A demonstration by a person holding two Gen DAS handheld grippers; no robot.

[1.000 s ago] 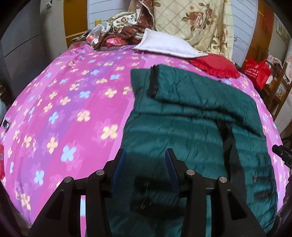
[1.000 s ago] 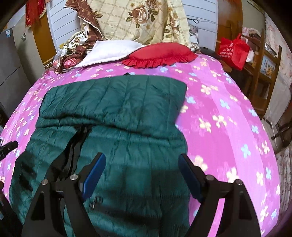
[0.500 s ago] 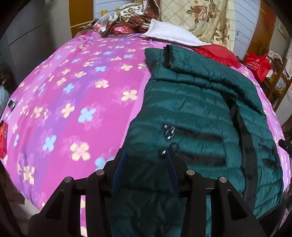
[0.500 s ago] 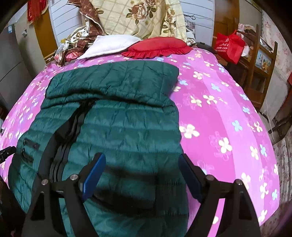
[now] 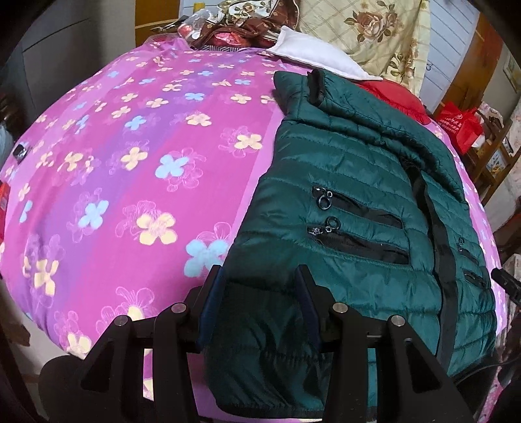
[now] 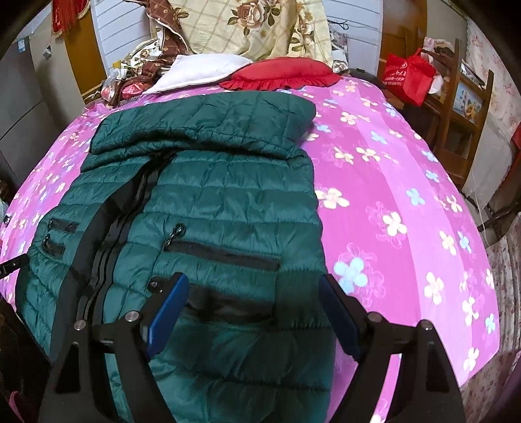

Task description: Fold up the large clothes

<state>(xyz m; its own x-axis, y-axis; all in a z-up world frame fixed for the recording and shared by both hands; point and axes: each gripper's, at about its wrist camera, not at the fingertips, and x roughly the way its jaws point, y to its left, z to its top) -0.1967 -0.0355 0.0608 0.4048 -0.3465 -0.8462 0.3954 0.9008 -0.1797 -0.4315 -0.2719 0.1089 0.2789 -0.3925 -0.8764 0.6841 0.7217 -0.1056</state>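
A dark green quilted jacket (image 5: pixel 351 182) lies front up on the pink flowered bedspread (image 5: pixel 130 146), its upper part folded across it near the pillows. My left gripper (image 5: pixel 260 270) hovers over the jacket's near left corner, jaws partly apart, and the fabric below is not pinched. In the right wrist view the jacket (image 6: pixel 211 182) shows its black front zipper (image 6: pixel 107 227) and pocket zips. My right gripper (image 6: pixel 253 278) stands wide open above the near right hem, and its blue pads (image 6: pixel 169 306) are clear of the cloth.
A white pillow (image 6: pixel 198 70), a red frilled cushion (image 6: pixel 283 73) and a floral quilt (image 6: pixel 247 26) pile up at the bed's head. A red bag (image 6: pixel 407 76) and wooden shelves (image 6: pixel 456 107) stand to the right. The bedspread (image 6: pixel 390 195) lies bare on both sides of the jacket.
Both grippers have drawn back from the jacket's middle toward its near hem, bringing the pockets and bottom edge into view. The jacket has stayed put, and neither jaw width has changed.
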